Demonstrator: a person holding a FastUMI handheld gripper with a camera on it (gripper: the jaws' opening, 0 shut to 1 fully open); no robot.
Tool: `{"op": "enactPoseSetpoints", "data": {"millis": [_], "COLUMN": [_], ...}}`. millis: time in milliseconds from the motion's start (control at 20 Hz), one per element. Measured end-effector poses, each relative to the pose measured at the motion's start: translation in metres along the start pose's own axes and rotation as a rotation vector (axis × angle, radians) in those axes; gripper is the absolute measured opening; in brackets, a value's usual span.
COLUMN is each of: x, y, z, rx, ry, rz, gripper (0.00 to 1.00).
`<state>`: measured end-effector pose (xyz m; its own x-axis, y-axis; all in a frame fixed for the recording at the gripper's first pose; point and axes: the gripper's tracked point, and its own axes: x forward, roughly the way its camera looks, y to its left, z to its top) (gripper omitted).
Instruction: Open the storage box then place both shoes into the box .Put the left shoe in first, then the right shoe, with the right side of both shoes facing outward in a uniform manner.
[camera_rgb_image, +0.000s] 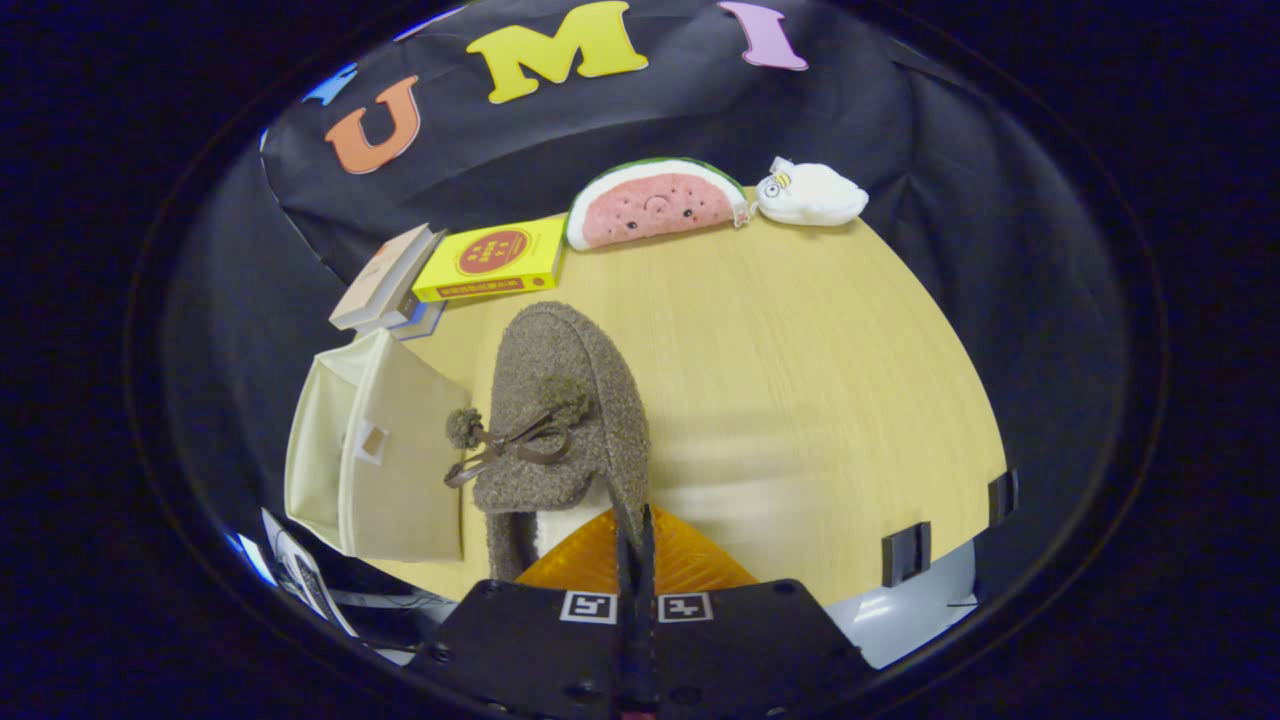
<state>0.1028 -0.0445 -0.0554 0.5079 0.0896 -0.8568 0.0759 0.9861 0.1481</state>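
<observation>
the gripper (636, 525) is clamped on the rim of a fuzzy brown shoe (560, 400), fingers pressed together on its collar, toe pointing toward the table's (800, 350) far edge. just beside the shoe, at the table's left edge, stands the cream box (375, 460). books (460, 265), a watermelon plush (655, 205) and a white plush (810, 195) line the far edge.

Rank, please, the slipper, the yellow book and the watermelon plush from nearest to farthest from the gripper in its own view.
1. Slipper: pinched by its rim between the gripper's closed fingers.
2. Yellow book: beyond the slipper, toward the wall.
3. Watermelon plush: farthest, at the table's far edge.
</observation>
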Motion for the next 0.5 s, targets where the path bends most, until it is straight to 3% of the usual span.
{"op": "enactPoseSetpoints", "data": {"millis": [350,500], "x": [-0.043,-0.041], "y": [0.101,0.148], "z": [0.009,0.008], "rx": [-0.058,-0.073], "ry": [-0.087,-0.086], "rz": [0.071,0.111], "gripper": [0.00,0.00]}}
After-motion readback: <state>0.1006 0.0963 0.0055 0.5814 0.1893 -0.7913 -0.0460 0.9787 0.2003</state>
